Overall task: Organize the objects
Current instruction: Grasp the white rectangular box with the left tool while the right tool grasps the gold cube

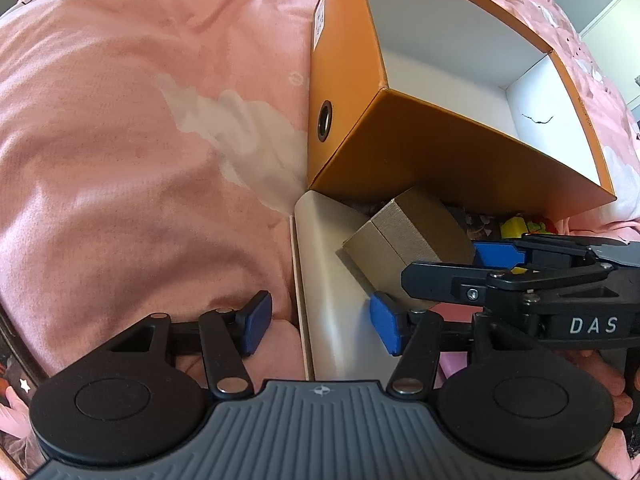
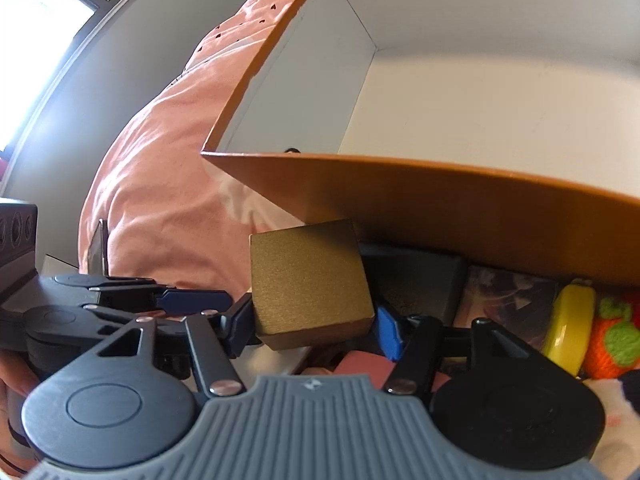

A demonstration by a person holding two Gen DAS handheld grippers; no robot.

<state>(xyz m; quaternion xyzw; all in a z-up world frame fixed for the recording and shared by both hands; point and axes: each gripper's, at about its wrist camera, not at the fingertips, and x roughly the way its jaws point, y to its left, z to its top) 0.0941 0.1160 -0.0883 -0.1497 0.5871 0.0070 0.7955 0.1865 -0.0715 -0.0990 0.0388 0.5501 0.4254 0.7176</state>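
On the pink bedding (image 1: 120, 152), left gripper (image 1: 324, 326) is spread over a white slab's (image 1: 332, 280) edge; right gripper (image 2: 316, 326) pinches the gold box (image 2: 308, 280). Orange box (image 1: 352, 80) at 1 o'clock is empty; yellow toy (image 2: 570, 328) at 3.

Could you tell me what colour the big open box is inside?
White inside the box, orange outside; the left wrist view shows it best.
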